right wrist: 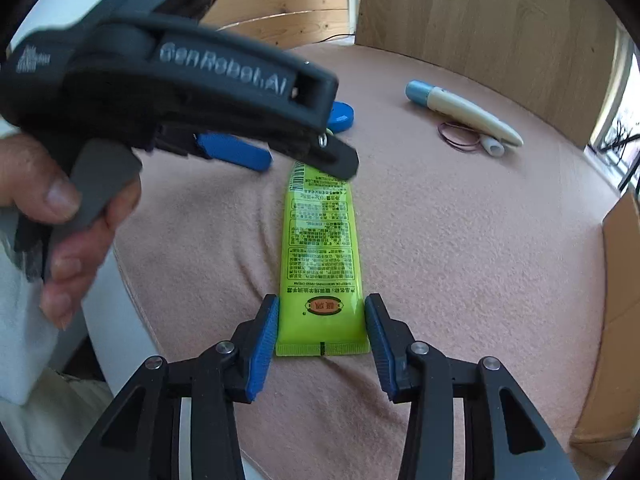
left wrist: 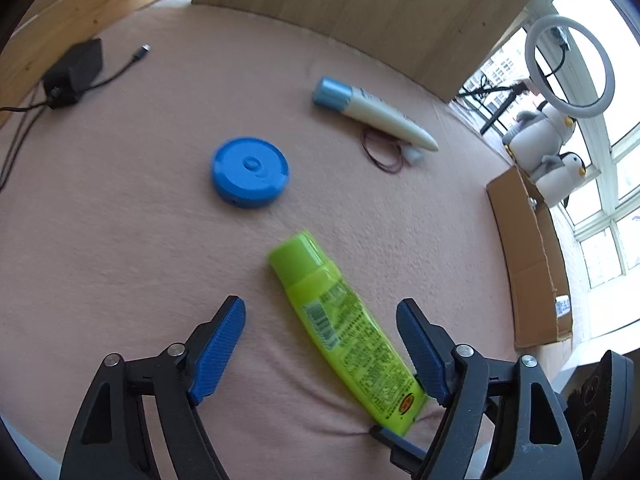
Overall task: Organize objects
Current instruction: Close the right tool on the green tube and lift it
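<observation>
Near bench front edge: right claw [right wrist: 322, 334] spread, pads flanking crimped end of green tube [right wrist: 322, 240], contact unclear; left claw [left wrist: 320, 344] released above tube.

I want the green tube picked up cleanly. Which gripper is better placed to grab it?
Probably the right gripper: its open fingers already straddle the green tube's crimped end squarely. The left gripper is open too, but the tube crosses it diagonally.
</observation>
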Available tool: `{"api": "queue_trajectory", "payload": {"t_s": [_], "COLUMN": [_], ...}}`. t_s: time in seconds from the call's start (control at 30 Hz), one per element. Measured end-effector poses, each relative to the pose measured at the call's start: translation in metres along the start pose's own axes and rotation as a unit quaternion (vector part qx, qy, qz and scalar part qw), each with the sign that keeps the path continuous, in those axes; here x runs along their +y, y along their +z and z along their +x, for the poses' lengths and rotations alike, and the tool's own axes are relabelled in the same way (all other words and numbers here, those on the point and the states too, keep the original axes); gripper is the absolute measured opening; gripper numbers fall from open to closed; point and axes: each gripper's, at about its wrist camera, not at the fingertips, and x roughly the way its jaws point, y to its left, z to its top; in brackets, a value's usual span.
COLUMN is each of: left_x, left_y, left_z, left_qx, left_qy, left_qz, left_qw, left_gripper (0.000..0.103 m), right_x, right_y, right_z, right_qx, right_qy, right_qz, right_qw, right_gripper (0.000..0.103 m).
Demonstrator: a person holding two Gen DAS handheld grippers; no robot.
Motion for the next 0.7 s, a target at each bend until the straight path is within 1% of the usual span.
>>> {"api": "queue_trajectory", "payload": {"t_s": [0.07,0.17,0.2,0.23,0.27,0.33,0.37,0.4,0.5,0.6,0.63,0.67,0.7], "left_x": [-0.005,-0.010,-0.011,-0.014,-0.015,-0.020,-0.022,-0.024,-0.026,-0.029,-0.030,-0.029,-0.028], "left_y": [0.001,0.004,0.005,0.007,0.009,0.013,0.015,0.016,0.019,0.020,0.020,0.020,0.020], "left_z": [0.004,0.009,0.009,0.012,0.013,0.018,0.020,0.022,0.025,0.027,0.028,0.029,0.028], "left_qx": [0.002,0.006,0.006,0.010,0.011,0.015,0.016,0.015,0.013,0.014,0.016,0.019,0.019], "left_qy": [0.002,-0.001,-0.001,-0.004,-0.005,-0.007,-0.005,-0.002,-0.006,-0.005,-0.003,-0.002,-0.004], "left_qz": [0.007,0.009,0.011,0.013,0.015,0.022,0.025,0.027,0.025,0.030,0.032,0.031,0.028], "left_qw": [1.0000,0.9999,0.9999,0.9999,0.9998,0.9996,0.9996,0.9995,0.9996,0.9994,0.9994,0.9994,0.9994], "left_gripper": [0.077,0.076,0.073,0.067,0.064,0.049,0.044,0.037,0.035,0.035,0.022,0.022,0.022], "right_x": [-0.016,-0.036,-0.039,-0.042,-0.043,-0.038,-0.034,-0.032,-0.027,-0.012,-0.005,0.005,0.012], "right_y": [-0.001,-0.004,-0.005,-0.006,-0.007,-0.006,-0.005,-0.005,-0.003,-0.001,0.001,0.002,0.003], "right_z": [-0.002,-0.003,-0.003,-0.003,-0.003,-0.003,-0.003,-0.002,-0.003,-0.002,0.000,0.003,0.004], "right_qx": [-0.011,-0.024,-0.028,-0.031,-0.034,-0.035,-0.034,-0.033,-0.030,-0.017,-0.012,-0.006,-0.008], "right_qy": [0.037,0.084,0.093,0.099,0.102,0.093,0.086,0.081,0.066,0.022,0.000,-0.026,-0.040], "right_qz": [0.053,0.117,0.129,0.137,0.138,0.119,0.110,0.102,0.084,0.030,0.007,-0.024,-0.042], "right_qw": [0.998,0.989,0.987,0.985,0.985,0.988,0.990,0.991,0.994,0.999,1.000,0.999,0.998], "right_gripper": [0.040,0.040,0.040,0.040,0.040,0.040,0.040,0.040,0.040,0.042,0.042,0.043,0.043]}}
